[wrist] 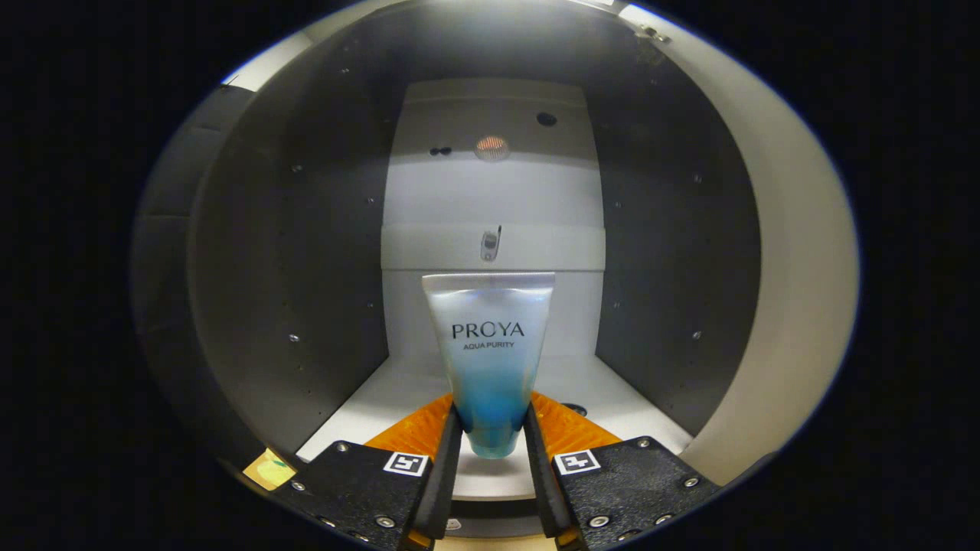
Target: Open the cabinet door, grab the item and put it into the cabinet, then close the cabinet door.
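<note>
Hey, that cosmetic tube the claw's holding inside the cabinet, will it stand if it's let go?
Probably tippy: the cosmetic tube stands cap-down and widens upward. The claw pinches only its narrow lower end, so it may pivot. Its glossy skin looks soft and squeezable.

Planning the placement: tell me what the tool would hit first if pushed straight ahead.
The tool, shut on the tube, points into the open cabinet. Straight on, it would likely meet the pale back panel first; the way looks free until then, though depth is unclear.
</note>
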Tool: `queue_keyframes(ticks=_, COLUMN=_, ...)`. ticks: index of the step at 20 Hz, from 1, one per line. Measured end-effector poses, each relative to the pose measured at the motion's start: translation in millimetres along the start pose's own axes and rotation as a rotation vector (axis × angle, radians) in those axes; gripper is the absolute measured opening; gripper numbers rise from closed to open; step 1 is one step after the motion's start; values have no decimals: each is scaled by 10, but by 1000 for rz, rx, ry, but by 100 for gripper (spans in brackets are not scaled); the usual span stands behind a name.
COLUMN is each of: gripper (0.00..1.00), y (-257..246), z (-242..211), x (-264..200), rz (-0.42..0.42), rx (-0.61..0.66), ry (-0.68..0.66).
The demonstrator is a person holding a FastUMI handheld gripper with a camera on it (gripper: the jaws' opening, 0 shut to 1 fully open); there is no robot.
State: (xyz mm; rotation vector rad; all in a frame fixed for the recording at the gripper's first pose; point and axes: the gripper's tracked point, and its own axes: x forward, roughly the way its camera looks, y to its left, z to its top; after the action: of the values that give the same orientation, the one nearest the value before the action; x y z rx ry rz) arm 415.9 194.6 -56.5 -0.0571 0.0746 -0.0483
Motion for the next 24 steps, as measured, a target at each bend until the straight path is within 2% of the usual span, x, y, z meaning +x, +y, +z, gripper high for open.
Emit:
queue_keyframes(ticks=5, gripper=46, y=-67, z=-291, x=199, rz=-4, rx=17, ry=58)
queue_keyframes(ticks=10, gripper=47, y=-1, z=-309, x=219, rz=19, rx=-9, ry=37)
queue_keyframes(ticks=12, gripper=50, y=16, z=-320, x=216, rz=21, rx=22, ry=44)
queue_keyframes(ticks=13, gripper=61, y=0, z=-307, x=189, rz=14, rx=39, ry=46)
queue_keyframes(ticks=17, gripper=79, y=40, z=-210, x=22, rz=37, rx=61, ry=36)
queue_keyframes(ticks=21, gripper=85, y=71, z=-142, x=-346, rz=54, rx=51, ry=27)
queue_keyframes(ticks=24, gripper=86, y=27, z=-185, x=-691, rz=37, rx=44, ry=42)
